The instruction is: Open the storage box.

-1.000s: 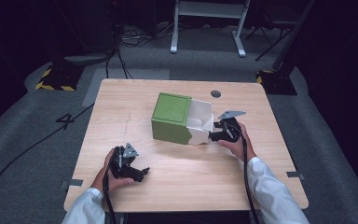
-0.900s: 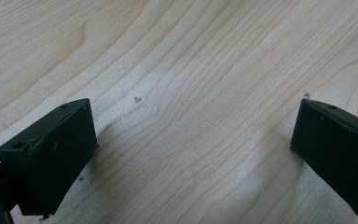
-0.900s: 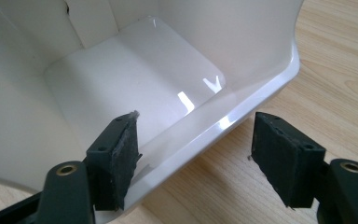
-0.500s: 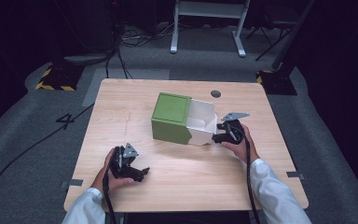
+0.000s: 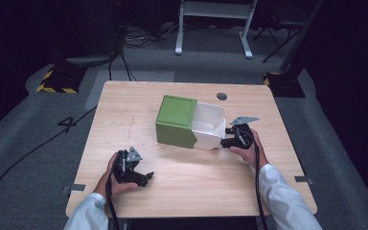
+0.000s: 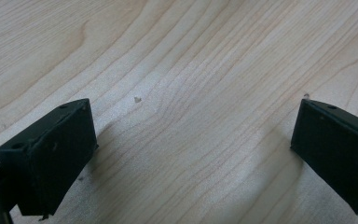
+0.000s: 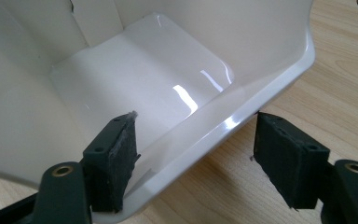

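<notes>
A green box [image 5: 175, 120] stands near the middle of the wooden table [image 5: 124, 110]. Its white drawer [image 5: 210, 125] sticks out of its right side. My right gripper [image 5: 227, 136] is open at the drawer's outer end. In the right gripper view one jaw is inside the glossy white drawer [image 7: 135, 70] and the other is outside its front wall, with a gap on the outer side; the gripper [image 7: 196, 123] straddles the rim. My left gripper [image 5: 143, 176] rests near the table's front left. It is open over bare wood [image 6: 193, 112].
A round cable hole [image 5: 222, 96] lies in the tabletop behind the drawer. Beyond the table are grey floor, cables, a yellow-black striped base [image 5: 55, 81] at the left and a white stand [image 5: 215, 24] at the back.
My right gripper has shifted slightly to the right and the white drawer stands a little farther out of the green box. The left gripper has not moved.
</notes>
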`<state>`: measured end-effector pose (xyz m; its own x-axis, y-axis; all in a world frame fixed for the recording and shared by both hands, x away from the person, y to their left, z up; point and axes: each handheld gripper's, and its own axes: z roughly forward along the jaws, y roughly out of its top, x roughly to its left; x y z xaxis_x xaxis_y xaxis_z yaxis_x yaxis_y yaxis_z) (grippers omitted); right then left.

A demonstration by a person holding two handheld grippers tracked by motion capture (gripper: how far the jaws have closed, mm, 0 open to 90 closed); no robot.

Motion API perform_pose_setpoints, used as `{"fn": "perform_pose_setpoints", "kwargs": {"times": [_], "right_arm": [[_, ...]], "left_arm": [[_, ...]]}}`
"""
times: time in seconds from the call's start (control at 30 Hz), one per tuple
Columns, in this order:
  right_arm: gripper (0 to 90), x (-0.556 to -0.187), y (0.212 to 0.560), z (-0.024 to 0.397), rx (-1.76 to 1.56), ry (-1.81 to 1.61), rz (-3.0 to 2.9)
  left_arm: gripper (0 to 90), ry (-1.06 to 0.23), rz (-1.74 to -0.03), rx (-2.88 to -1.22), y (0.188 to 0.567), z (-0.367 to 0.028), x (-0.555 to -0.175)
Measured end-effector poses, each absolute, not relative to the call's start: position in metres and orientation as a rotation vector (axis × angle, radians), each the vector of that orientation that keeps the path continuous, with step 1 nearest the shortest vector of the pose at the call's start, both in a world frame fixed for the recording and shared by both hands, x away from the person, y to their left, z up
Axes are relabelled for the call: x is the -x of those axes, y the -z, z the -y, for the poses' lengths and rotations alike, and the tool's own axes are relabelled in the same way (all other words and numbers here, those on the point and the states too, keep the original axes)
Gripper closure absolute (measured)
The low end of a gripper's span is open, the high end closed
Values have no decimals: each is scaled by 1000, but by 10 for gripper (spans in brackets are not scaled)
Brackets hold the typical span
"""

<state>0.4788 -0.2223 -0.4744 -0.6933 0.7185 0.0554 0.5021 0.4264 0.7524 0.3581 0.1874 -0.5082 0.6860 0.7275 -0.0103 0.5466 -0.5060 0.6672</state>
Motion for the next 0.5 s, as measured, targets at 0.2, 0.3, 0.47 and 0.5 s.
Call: {"fn": "perform_pose_setpoints", "kwargs": {"times": [0.2,0.3,0.47,0.5], "right_arm": [[300,-478,473,225,-1057,-1113,-2408],[294,-478,472,227,-1064,-1128,-2406],[292,-476,469,230,-1064,-1126,-2410],[288,-475,469,232,-1059,-1130,-2412]], "left_arm": [[2,-358,-972,-2241,508,-187,-358],[2,-358,-973,-2241,508,-187,-358],[2,-359,-973,-2241,508,-187,-358],[2,-358,-973,-2241,508,-187,-358]]}}
